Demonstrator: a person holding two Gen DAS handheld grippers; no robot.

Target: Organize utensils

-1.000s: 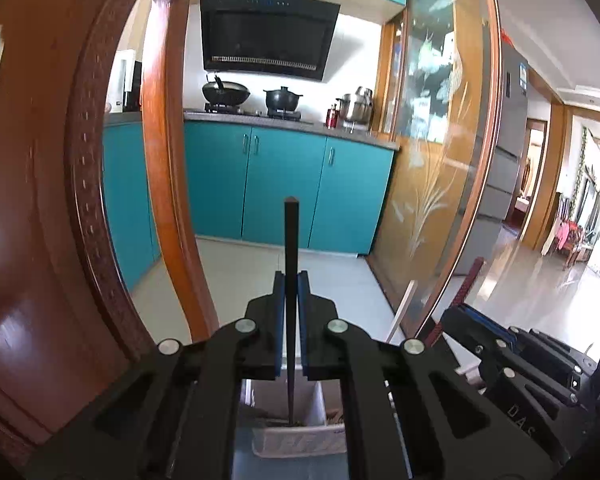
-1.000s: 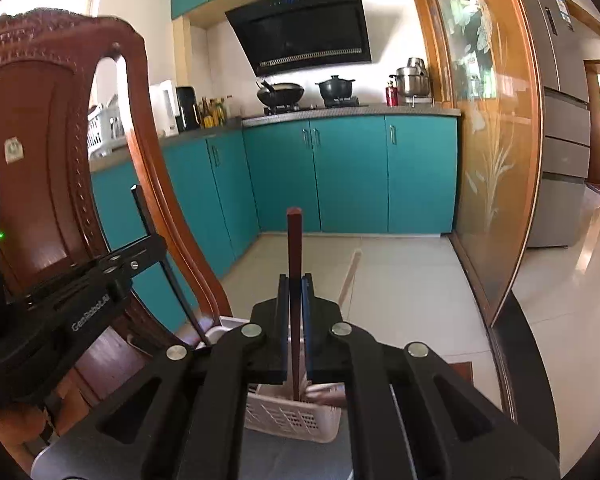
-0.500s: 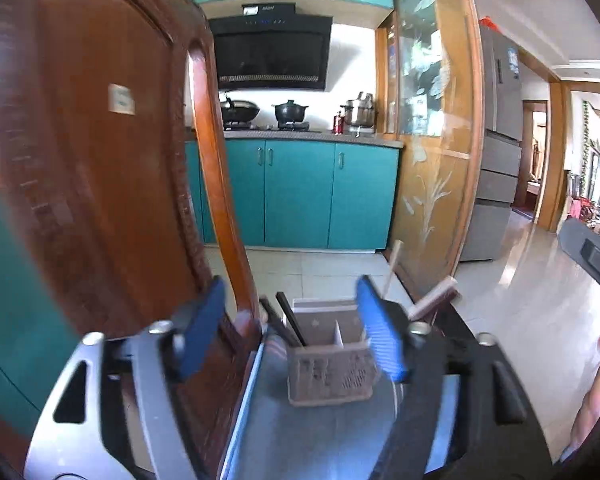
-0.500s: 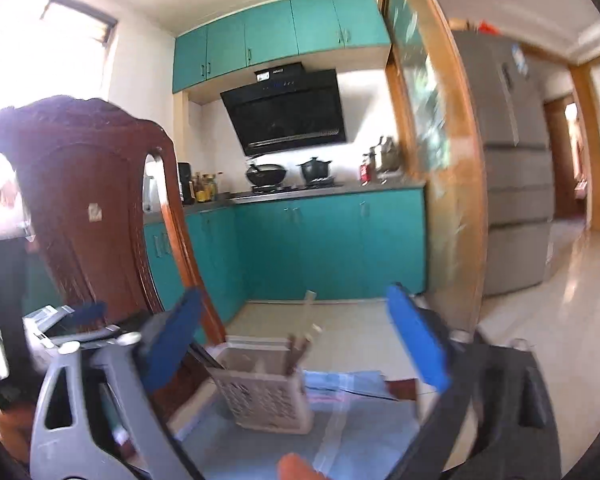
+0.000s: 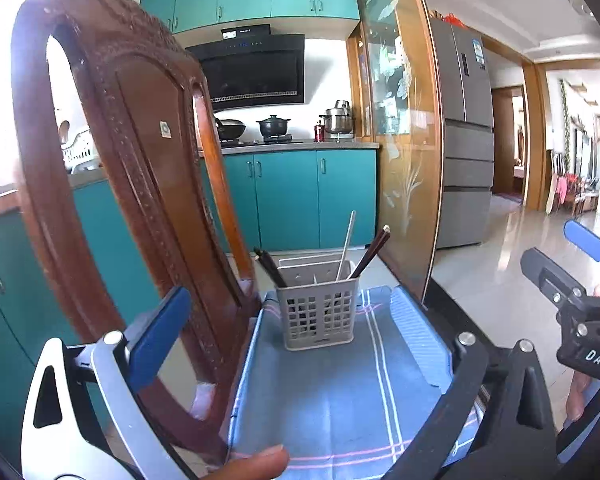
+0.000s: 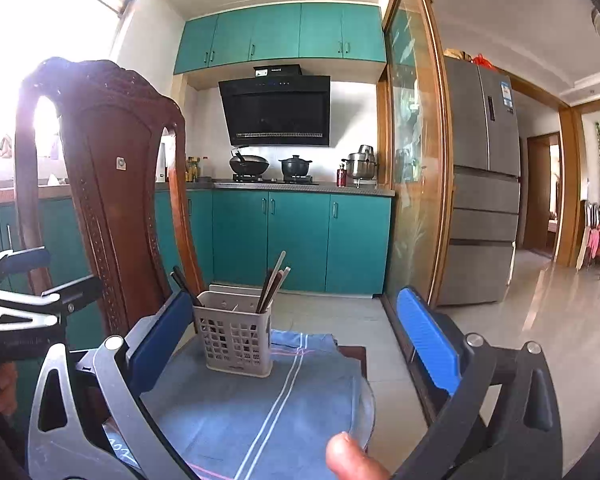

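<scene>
A grey slotted utensil holder (image 5: pixel 319 314) (image 6: pixel 236 340) stands upright on a blue striped cloth (image 5: pixel 340 396) (image 6: pixel 252 404). Dark chopsticks (image 5: pixel 271 270) lean out at its left, a pale chopstick (image 5: pixel 346 246) and a dark brown pair (image 5: pixel 372 250) at its right. My left gripper (image 5: pixel 292 344) is open and empty, a short way back from the holder. My right gripper (image 6: pixel 296 344) is open and empty too, with the holder between its blue pads (image 6: pixel 428 344). The right gripper also shows at the right edge of the left wrist view (image 5: pixel 572 280).
A carved wooden chair back (image 5: pixel 132 184) (image 6: pixel 104 200) stands close on the left of the cloth. A glass sliding door (image 5: pixel 400 160) in a wood frame is at the right. Teal kitchen cabinets (image 6: pixel 300 236) and a tiled floor lie beyond.
Both grippers were shut on a chopstick over the holder one second ago. They have opened, let go, and drawn back. The chopsticks now stand in the holder.
</scene>
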